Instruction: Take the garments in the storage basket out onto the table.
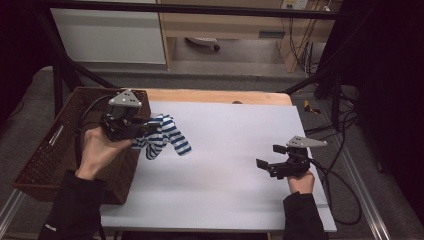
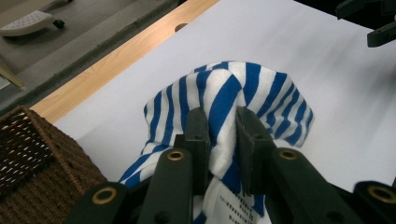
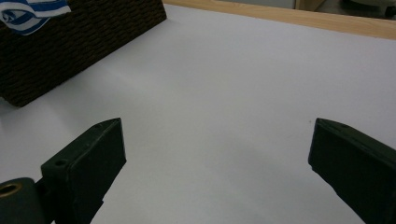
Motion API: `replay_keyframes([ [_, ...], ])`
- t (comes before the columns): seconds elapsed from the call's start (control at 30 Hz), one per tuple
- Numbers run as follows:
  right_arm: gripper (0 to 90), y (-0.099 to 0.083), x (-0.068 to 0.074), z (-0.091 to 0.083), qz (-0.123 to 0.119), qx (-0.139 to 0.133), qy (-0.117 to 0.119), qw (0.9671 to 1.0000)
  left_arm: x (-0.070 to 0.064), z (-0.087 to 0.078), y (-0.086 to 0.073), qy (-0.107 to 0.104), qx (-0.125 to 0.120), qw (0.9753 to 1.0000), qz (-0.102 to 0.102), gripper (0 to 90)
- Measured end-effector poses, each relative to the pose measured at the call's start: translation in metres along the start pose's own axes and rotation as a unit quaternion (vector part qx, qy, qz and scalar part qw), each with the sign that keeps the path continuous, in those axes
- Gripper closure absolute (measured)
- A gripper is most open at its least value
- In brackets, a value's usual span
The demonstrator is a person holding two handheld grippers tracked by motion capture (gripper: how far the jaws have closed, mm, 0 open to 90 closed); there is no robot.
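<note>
From where I sat, the left tongs (image 1: 145, 129) had the blue-and-white striped cloth (image 1: 167, 136) pinched firmly between their jaws, a thick fold of it bunched up in the grip, as the left gripper view made plain (image 2: 219, 140). The cloth (image 2: 233, 98) hung lifted at the near edge of the wicker basket (image 1: 45, 150), just over the left part of the white table (image 1: 225, 175), with its loose end drooping toward the table surface; I could not tell whether that end touched down. A printed label showed low on the fabric close to the jaws. The right tongs (image 1: 266, 163) stood wide apart and held nothing, poised low over bare table well away from the cloth, their two black jaws (image 3: 215, 177) spread to either side in the right gripper view, where the basket (image 3: 70, 46) and a corner of the cloth (image 3: 32, 14) sat far off. I judged the job to be at an early stage: the garment was out of the basket and in hand, but nothing was laid flat, spread or folded yet, and the second grip had not been taken. What remained, by my reading, was to bring the cloth onto the open table and get the free tongs onto it.
</note>
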State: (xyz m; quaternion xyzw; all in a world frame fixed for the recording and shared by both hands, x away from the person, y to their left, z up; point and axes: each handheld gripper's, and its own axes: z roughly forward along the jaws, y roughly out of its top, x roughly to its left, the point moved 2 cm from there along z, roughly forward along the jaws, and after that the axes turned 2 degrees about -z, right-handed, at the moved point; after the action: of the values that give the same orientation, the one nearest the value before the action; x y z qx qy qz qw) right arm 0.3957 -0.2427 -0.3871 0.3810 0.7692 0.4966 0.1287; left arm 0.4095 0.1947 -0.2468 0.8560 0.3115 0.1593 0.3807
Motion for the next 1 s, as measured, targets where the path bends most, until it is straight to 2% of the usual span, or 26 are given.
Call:
replay_keyframes([
  [0.57, 4.4, 0.0, 0.0, 0.001, 0.001, 0.001, 0.0, 1.0, -0.01, 0.03, -0.002, -0.015, 0.01, 0.9998, 0.004, 76.6],
  [1.0, 4.4, 0.0, 0.0, 0.001, 0.001, 0.0, 0.0, 1.0, -0.019, 0.059, -0.007, -0.028, 0.021, 0.9994, 0.006, 76.6],
])
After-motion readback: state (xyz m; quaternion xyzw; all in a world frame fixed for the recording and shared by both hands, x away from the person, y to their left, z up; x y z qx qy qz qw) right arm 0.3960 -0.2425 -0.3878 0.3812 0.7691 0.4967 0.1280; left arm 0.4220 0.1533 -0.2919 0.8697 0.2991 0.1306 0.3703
